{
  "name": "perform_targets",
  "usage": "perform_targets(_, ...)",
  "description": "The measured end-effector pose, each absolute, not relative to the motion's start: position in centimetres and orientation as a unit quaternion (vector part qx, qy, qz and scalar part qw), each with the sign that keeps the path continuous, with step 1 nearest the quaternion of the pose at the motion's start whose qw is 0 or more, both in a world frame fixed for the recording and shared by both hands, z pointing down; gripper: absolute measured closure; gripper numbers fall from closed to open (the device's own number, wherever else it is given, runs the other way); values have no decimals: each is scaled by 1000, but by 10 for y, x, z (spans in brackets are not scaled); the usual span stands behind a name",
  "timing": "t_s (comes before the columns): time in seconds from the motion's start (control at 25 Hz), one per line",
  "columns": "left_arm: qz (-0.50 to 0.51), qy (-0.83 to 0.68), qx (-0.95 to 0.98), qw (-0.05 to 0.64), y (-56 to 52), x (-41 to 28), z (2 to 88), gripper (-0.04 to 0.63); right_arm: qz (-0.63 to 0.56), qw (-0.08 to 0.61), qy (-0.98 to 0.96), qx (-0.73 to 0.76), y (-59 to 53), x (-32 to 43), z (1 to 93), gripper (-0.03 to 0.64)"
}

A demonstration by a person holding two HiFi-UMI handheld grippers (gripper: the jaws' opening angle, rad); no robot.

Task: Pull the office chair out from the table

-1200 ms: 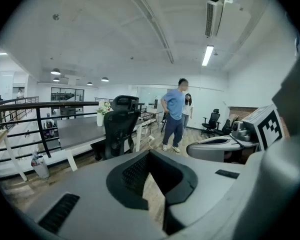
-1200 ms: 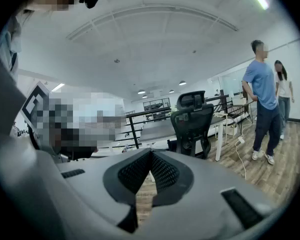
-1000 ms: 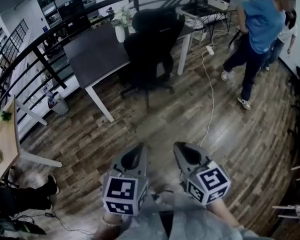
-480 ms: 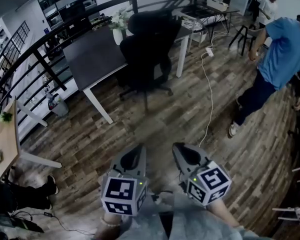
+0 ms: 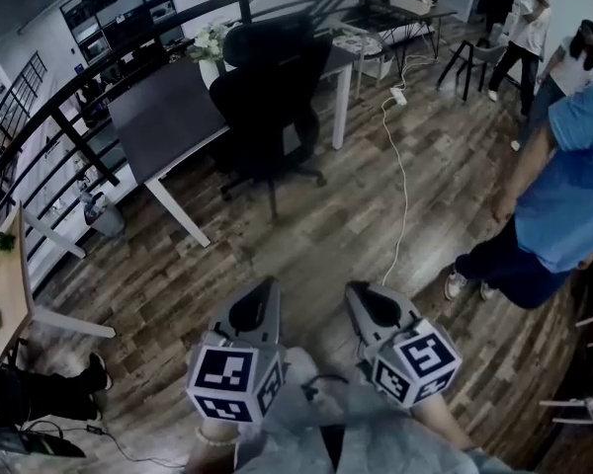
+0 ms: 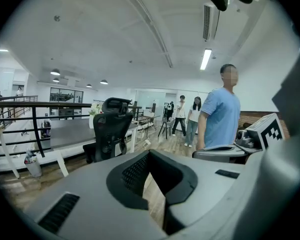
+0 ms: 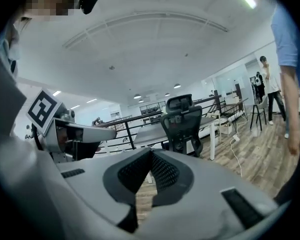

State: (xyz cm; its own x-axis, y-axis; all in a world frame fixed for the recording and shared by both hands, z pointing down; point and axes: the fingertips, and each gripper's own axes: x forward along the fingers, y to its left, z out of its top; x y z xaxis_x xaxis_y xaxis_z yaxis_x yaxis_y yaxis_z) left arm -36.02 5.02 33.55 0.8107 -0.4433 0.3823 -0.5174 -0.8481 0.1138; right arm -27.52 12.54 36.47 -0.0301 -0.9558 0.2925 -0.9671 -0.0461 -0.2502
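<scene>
Bystander (image 5: pixel 568 205) stepped nearer; office chair (image 5: pixel 267 87) seemingly well ahead of left gripper (image 5: pixel 265 286).

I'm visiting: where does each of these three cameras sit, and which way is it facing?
Head view: on the person's head, facing steeply down; left gripper, right gripper, forearms show.
Left gripper view: on that gripper, facing along its shut jaws toward the office chair.
Right gripper view: same, its own shut jaws.
All share that chair.
</scene>
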Motion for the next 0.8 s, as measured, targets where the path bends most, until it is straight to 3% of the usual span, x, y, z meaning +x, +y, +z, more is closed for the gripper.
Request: perform_targets(0.8, 162, -210, 959, 100, -55, -217, 349, 584, 188, 14, -644, 742, 47, -129, 374, 614)
